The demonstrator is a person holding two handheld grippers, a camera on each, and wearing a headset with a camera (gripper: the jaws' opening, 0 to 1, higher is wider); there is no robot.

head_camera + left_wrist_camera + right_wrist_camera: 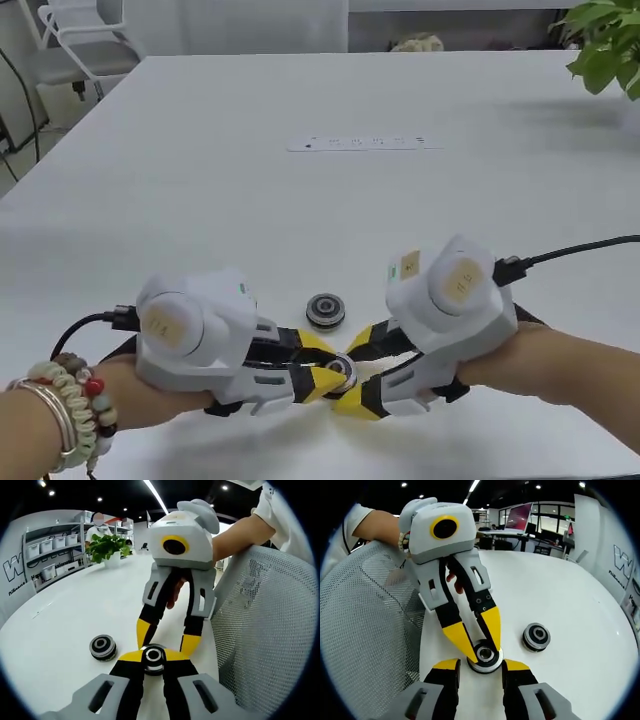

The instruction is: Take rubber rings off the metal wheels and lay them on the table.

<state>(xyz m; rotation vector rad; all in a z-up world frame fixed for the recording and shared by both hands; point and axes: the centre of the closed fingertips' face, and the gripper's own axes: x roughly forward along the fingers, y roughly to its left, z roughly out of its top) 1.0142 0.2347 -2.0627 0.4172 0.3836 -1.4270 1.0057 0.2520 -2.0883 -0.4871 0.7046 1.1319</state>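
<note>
A small metal wheel (338, 370) with a dark rubber ring hangs just above the white table (250, 200), near its front edge, caught between both grippers. My left gripper (322, 375) comes from the left and is shut on the wheel (154, 658). My right gripper (350, 372) faces it from the right, its yellow fingertips (447, 665) pressed against the same wheel (485, 656) from the sides. Whether the right jaws grip the ring or the rim is hidden. A second wheel (325, 310) with its black ring lies flat just beyond them (103, 647) (536, 636).
A white power strip (362, 143) lies mid-table. A potted plant (605, 40) stands at the far right corner, and a white chair (85, 40) at the far left. A grey mesh chair back (260, 630) is close behind the hands. A person (97, 527) stands far off.
</note>
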